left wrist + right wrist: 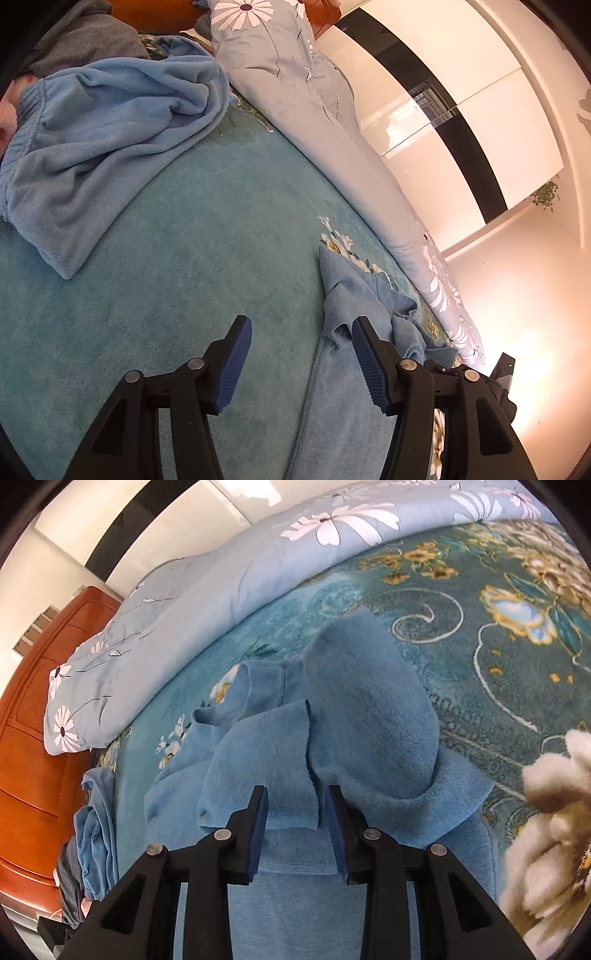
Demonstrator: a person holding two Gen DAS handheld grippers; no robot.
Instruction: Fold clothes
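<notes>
Right gripper [297, 823] jaws stand narrowly apart over the blue fleece top [369, 716], lower centre; the loose flap may slip unfolded. Left gripper [301, 363] jaws gape wide, empty.

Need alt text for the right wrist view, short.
The right hand-held gripper, jaws apart, hangs over a rumpled blue fleece top with a folded flap between its pads. The top lies on a teal floral blanket, with a flowered blue quilt behind.

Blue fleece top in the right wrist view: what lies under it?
Under the blue fleece top lies the teal floral blanket, visible all around it. The patch directly beneath is covered.
</notes>
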